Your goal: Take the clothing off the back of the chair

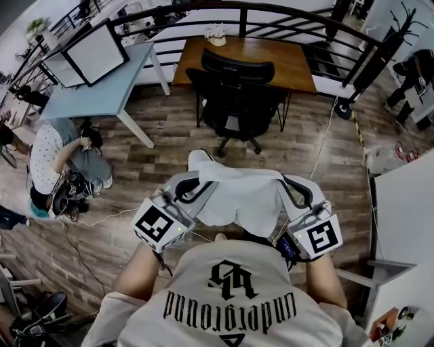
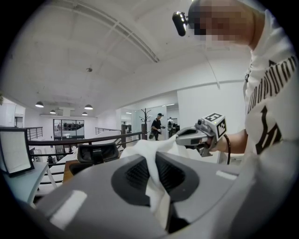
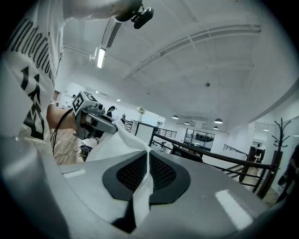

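A white garment (image 1: 237, 196) hangs spread between my two grippers, just in front of my chest and above the wooden floor. My left gripper (image 1: 191, 188) is shut on its left edge, and in the left gripper view the cloth (image 2: 156, 196) is pinched between the dark pads of that gripper (image 2: 153, 179). My right gripper (image 1: 293, 191) is shut on the right edge, with cloth (image 3: 140, 196) squeezed in that gripper (image 3: 148, 175). The black office chair (image 1: 234, 95) stands well beyond the garment, its back bare.
A wooden desk (image 1: 244, 57) stands behind the chair, under a curved black railing (image 1: 271, 13). A light blue table (image 1: 95, 91) with monitors is at the back left. A person (image 1: 57, 159) crouches on the floor at left, with cables nearby. A white surface (image 1: 407, 217) borders the right.
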`<state>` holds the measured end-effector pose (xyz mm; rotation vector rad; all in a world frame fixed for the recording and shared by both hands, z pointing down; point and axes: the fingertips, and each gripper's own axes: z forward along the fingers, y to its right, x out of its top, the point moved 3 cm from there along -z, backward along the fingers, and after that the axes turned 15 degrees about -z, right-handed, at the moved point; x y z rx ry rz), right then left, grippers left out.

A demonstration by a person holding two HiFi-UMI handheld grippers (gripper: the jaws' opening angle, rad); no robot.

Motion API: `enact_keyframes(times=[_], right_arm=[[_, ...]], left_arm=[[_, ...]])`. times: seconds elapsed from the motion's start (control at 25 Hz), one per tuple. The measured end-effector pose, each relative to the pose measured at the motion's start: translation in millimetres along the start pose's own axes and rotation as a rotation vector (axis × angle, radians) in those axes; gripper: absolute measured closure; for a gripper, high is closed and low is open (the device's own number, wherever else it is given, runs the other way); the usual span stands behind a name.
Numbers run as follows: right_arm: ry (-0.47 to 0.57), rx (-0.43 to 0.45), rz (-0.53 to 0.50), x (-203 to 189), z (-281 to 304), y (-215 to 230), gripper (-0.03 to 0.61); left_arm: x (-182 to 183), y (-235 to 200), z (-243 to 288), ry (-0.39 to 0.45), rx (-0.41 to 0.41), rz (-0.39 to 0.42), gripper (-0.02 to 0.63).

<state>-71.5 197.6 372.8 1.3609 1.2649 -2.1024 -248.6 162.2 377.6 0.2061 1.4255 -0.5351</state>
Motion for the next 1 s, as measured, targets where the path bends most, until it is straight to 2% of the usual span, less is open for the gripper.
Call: enact_keyframes(times=[0.2,0.4,1.0], right_arm=[[-0.008,0.004,0.007,4,-2,-14,0.561],[-0.012,0.0,0.002,8,-6,-25,0.561],[-0.012,-0.004,-0.013,11,-13,-31,0.561]], left_arm=[[-8,1,-11,-0.003,0.013,-0.016,0.545],[-14,7,-22,-0.009,0.015,0.004,0.545],[-18,14,-27,0.0,0.006,-0.005,0.545]])
